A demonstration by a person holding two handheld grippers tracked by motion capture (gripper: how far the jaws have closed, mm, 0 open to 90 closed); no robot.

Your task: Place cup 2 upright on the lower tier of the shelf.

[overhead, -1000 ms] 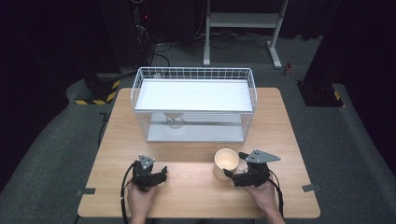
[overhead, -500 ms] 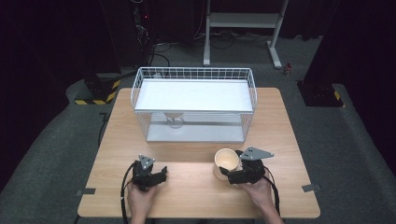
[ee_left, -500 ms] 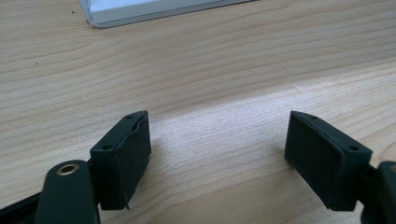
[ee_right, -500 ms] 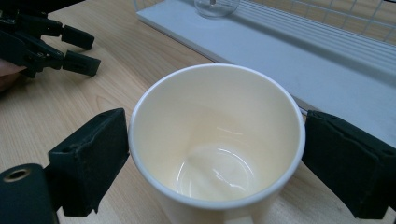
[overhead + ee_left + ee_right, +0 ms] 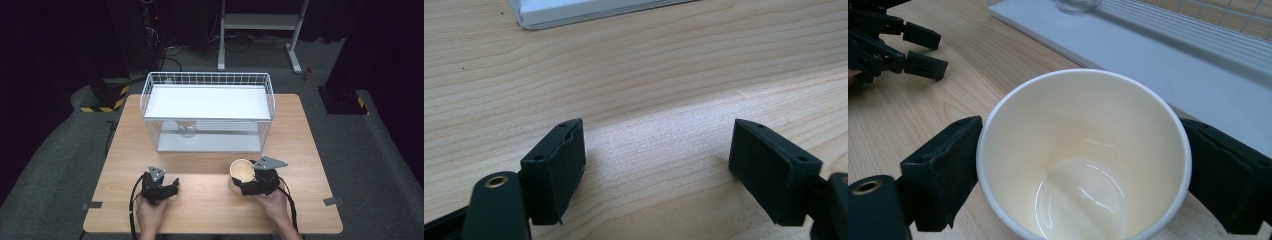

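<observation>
A cream paper cup (image 5: 241, 171) stands upright and empty on the wooden table (image 5: 205, 210), at the front right. My right gripper (image 5: 239, 183) reaches it from the right. In the right gripper view its two black pads (image 5: 948, 170) lie against opposite sides of the cup (image 5: 1083, 155) just under the rim. My left gripper (image 5: 172, 185) rests low on the table at the front left, a person's hand behind it. Its jaws stand apart over bare wood in the left gripper view (image 5: 656, 165), with nothing between them. The right gripper view also has it at the top left (image 5: 923, 50).
A white wire basket (image 5: 207, 80) with a white floor stands across the middle of the table, just behind the cup. A small clear glass thing (image 5: 187, 129) sits at its front wall. Dark floor, cables and a white stand lie beyond the table.
My right gripper has slid a little to the left, bringing its jaws around the cup. The cup and the left gripper have kept their places.
</observation>
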